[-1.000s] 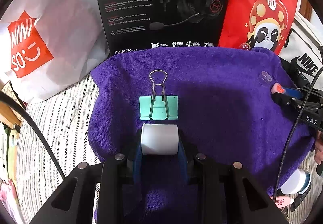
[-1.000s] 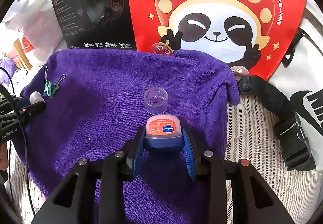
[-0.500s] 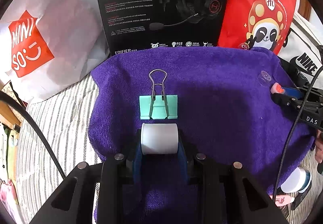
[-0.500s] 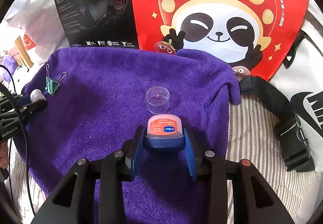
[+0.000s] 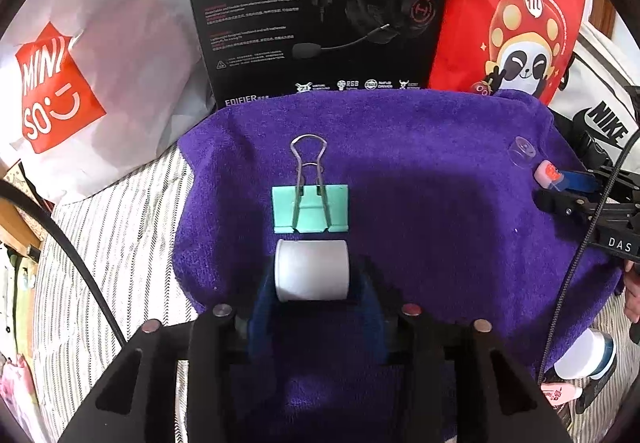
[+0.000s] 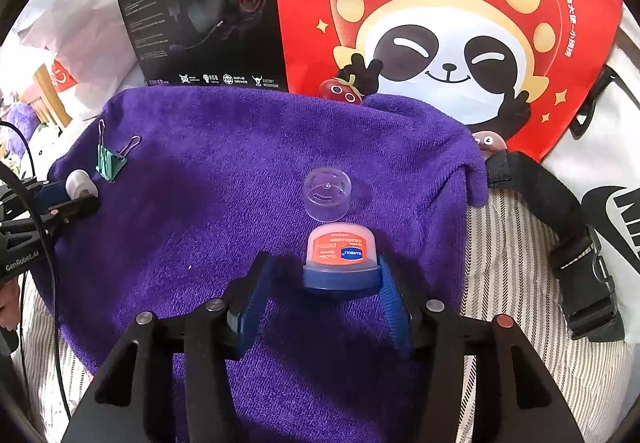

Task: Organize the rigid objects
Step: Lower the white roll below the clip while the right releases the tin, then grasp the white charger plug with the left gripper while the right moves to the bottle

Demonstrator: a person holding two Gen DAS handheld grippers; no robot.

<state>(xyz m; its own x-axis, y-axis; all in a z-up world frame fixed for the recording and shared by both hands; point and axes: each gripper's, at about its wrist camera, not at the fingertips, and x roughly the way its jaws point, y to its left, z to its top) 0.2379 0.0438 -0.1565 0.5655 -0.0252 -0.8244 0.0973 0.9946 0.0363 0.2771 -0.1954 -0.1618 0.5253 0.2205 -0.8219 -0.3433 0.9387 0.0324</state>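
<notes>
On purple towel [image 5: 440, 171]: both jaws opening, white cylinder [image 5: 312, 270], jar [image 6: 341, 261] between.

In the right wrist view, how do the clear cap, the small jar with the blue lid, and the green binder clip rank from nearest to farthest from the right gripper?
From the right gripper, whose jaws are opening:
1. Small jar with the blue lid: between the jaws, on the purple towel.
2. Clear cap: just beyond the jar, centre.
3. Green binder clip: far left edge, beside the left gripper.
</notes>
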